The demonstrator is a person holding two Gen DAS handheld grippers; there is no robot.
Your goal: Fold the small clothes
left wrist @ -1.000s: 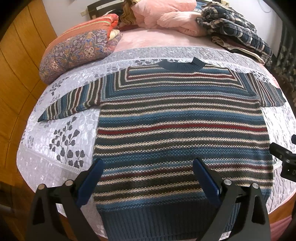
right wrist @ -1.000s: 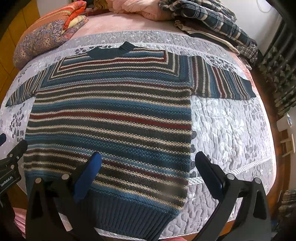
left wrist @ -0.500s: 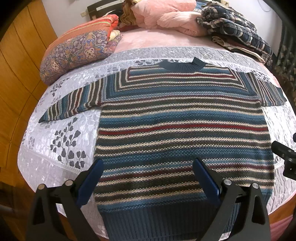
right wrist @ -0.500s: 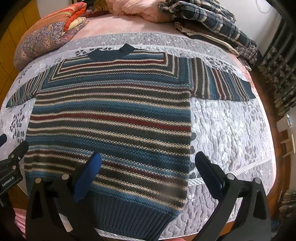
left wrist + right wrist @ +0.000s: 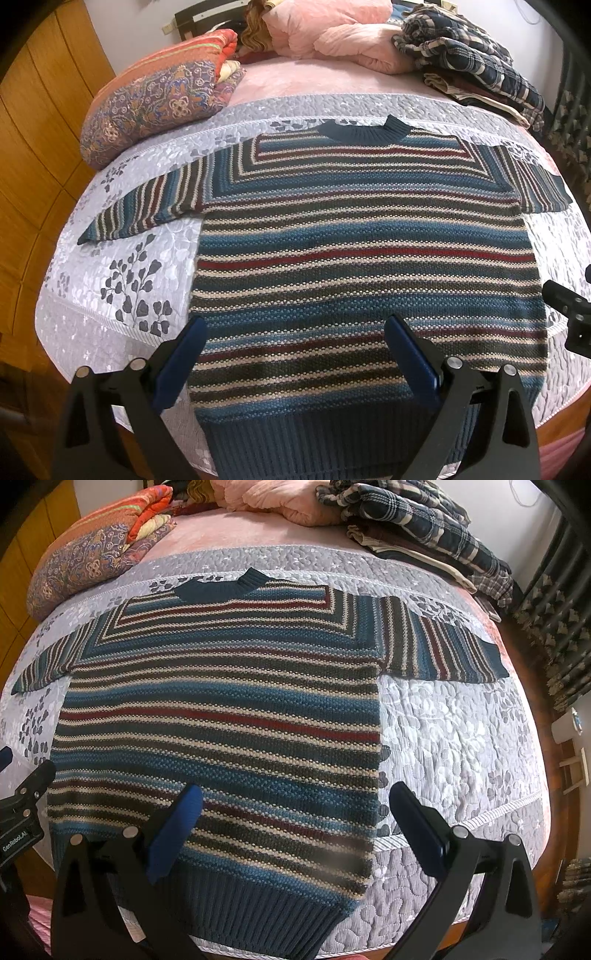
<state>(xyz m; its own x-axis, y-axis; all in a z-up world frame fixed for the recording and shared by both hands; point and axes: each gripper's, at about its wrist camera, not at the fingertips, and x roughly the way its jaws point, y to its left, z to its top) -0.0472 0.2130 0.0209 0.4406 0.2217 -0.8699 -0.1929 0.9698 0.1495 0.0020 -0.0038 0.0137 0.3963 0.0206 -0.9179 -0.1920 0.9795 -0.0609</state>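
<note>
A striped knit sweater (image 5: 362, 251) in blue, red, cream and grey lies flat on the quilted grey bedspread (image 5: 122, 280), collar far, ribbed hem near, both short sleeves spread sideways. My left gripper (image 5: 295, 332) hovers open over the sweater's lower left part, nothing between its blue pads. In the right wrist view the same sweater (image 5: 221, 709) fills the left and middle, and my right gripper (image 5: 295, 805) hangs open above its lower right corner near the side seam. Each gripper's black body shows at the edge of the other's view.
A patterned folded quilt (image 5: 159, 99) lies at the far left, pink bedding (image 5: 332, 40) at the head of the bed, and a heap of plaid clothes (image 5: 469, 62) at the far right. Wooden panelling (image 5: 33, 147) runs along the left; a curtain (image 5: 557, 627) hangs right.
Both grippers have drifted very slightly; the sweater lies as before and both stay open.
</note>
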